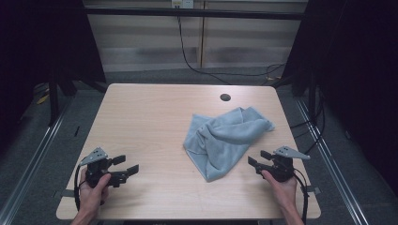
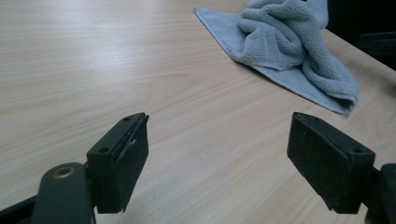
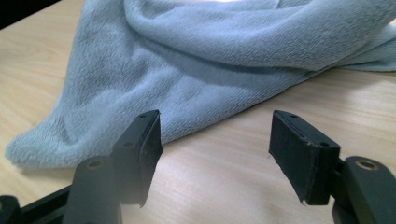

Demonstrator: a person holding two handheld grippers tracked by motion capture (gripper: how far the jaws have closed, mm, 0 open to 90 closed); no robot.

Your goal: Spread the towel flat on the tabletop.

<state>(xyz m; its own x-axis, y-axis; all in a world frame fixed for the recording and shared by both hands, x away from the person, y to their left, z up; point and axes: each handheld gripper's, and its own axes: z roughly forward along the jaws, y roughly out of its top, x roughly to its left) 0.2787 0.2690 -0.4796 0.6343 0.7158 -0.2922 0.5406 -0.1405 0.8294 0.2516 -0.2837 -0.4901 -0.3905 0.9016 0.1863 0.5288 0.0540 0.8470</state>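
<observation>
Both grippers, left (image 1: pixel 126 169) and right (image 1: pixel 257 159), fingers apart, flank the crumpled towel (image 1: pixel 224 138).

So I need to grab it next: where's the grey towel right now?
In the high view the grey towel lies crumpled right of the table's centre, just ahead of the right gripper.

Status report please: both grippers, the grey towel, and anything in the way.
Left gripper open, far from towel. Right gripper open, just short of it. Grey towel crumpled on table, untouched. Path clear.
</observation>
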